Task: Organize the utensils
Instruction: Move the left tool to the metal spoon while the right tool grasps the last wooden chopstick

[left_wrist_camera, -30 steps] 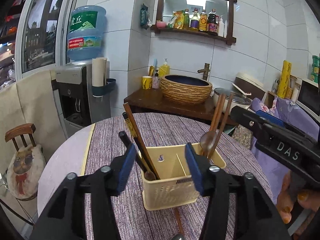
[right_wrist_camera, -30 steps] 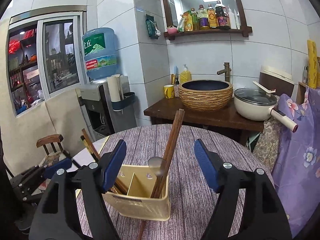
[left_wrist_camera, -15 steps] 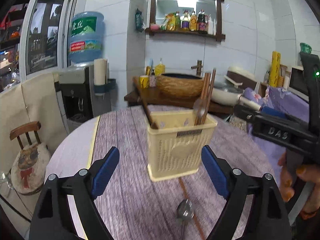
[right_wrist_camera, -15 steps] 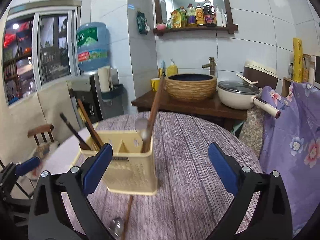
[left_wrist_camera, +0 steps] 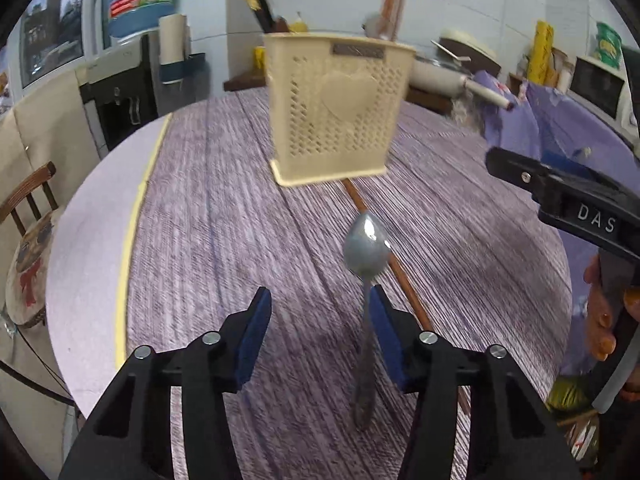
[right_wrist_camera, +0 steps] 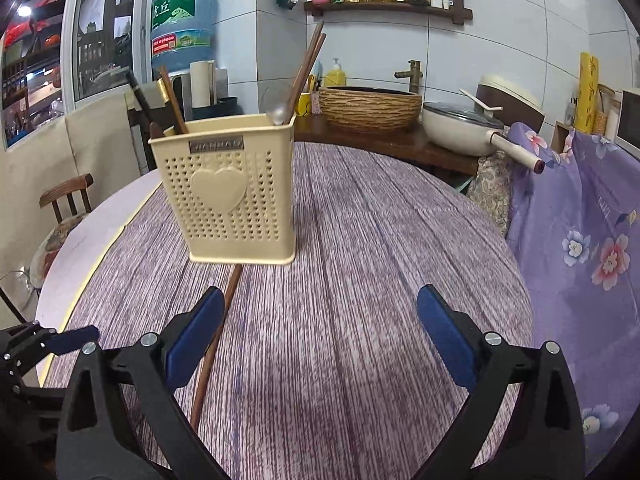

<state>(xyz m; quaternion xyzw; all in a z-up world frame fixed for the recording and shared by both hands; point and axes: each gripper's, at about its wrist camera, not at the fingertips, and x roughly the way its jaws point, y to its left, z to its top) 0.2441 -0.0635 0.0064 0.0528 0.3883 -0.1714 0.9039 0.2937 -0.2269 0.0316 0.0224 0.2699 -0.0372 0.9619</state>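
Now | left tongs (left_wrist_camera: pixel 316 316) have dropped from the utensil caddy (left_wrist_camera: pixel 336 108), jaws narrowing around the table's loose spoon (left_wrist_camera: pixel 366 256), no grip yet | right tongs (right_wrist_camera: pixel 320 320) wide open, empty | chopstick (right_wrist_camera: pixel 212 344) beside spoon, near edge

I see a round table (right_wrist_camera: pixel 380 240) with a purple striped cloth on top. The wall (right_wrist_camera: pixel 500 40) behind it has white tiles. A dark wooden shelf (right_wrist_camera: pixel 384 6) up there holds bottles. Under it is a brown counter (right_wrist_camera: pixel 400 140) with a woven basin (right_wrist_camera: pixel 370 108) and a white pot (right_wrist_camera: pixel 460 128). On the left are a big blue water jug (right_wrist_camera: pixel 182 26), a window (right_wrist_camera: pixel 104 32) and a small wooden chair (right_wrist_camera: pixel 66 196).
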